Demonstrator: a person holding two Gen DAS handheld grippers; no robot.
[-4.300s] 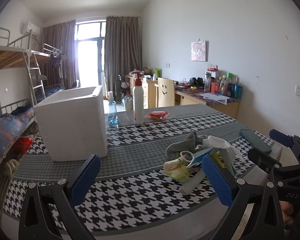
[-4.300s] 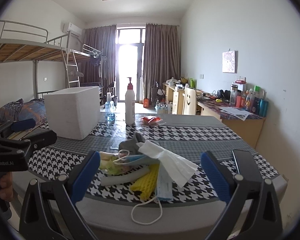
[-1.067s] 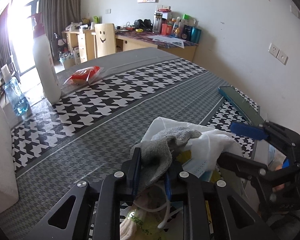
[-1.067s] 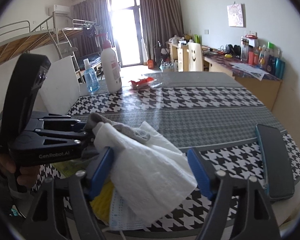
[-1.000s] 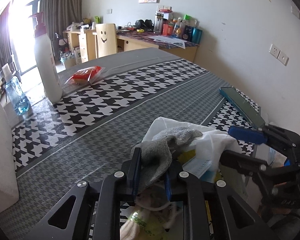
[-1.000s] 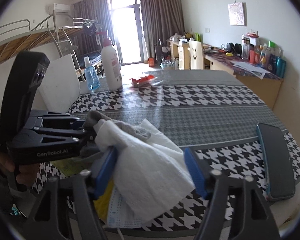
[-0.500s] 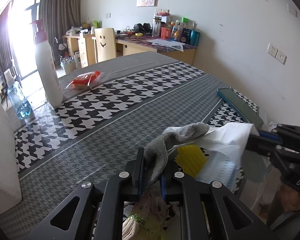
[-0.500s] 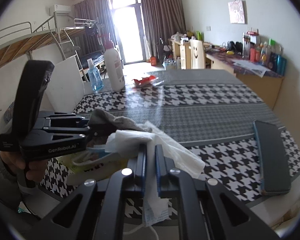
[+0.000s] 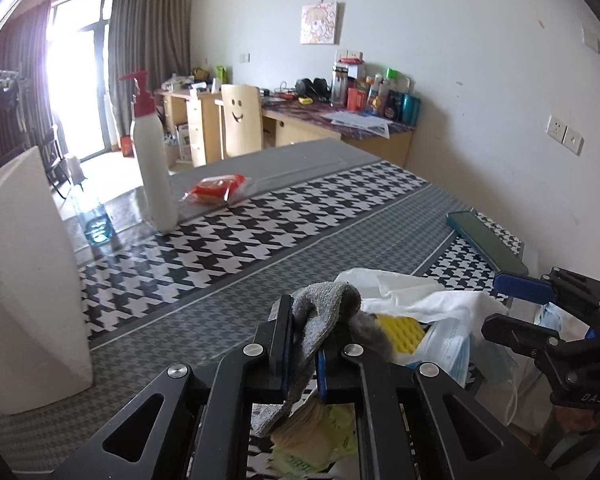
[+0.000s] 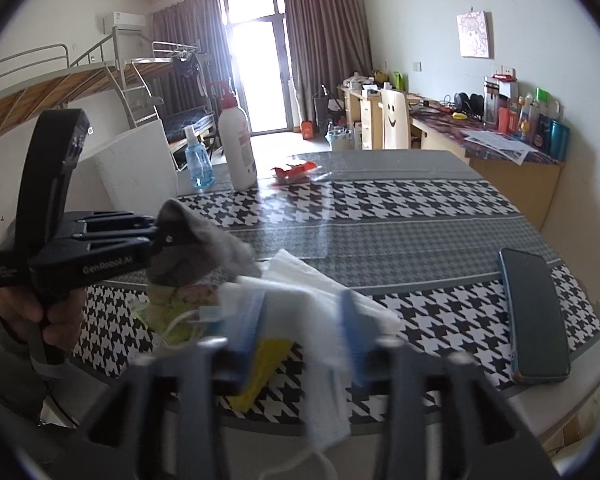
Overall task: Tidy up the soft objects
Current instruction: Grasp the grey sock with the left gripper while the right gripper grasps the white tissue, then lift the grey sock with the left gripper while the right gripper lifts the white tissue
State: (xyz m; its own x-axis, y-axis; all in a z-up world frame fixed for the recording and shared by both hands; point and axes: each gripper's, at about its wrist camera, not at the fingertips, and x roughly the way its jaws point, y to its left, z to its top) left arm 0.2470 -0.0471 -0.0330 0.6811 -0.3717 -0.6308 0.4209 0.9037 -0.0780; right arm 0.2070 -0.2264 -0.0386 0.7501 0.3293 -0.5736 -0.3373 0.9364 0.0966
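My left gripper is shut on a grey sock and holds it lifted above the pile; it also shows in the right wrist view with the sock. My right gripper is open around a white tissue and a blue face mask; its fingers are blurred. Under them lie a yellow foam net and a yellowish cloth. The right gripper sits at the right in the left wrist view.
A white foam box stands at the left. A white pump bottle, a blue spray bottle and a red snack pack are at the back. A phone lies at the table's right edge.
The right gripper's jaws, shut on the tissue half a second ago, have opened. The left gripper has lifted the grey sock a little higher off the pile.
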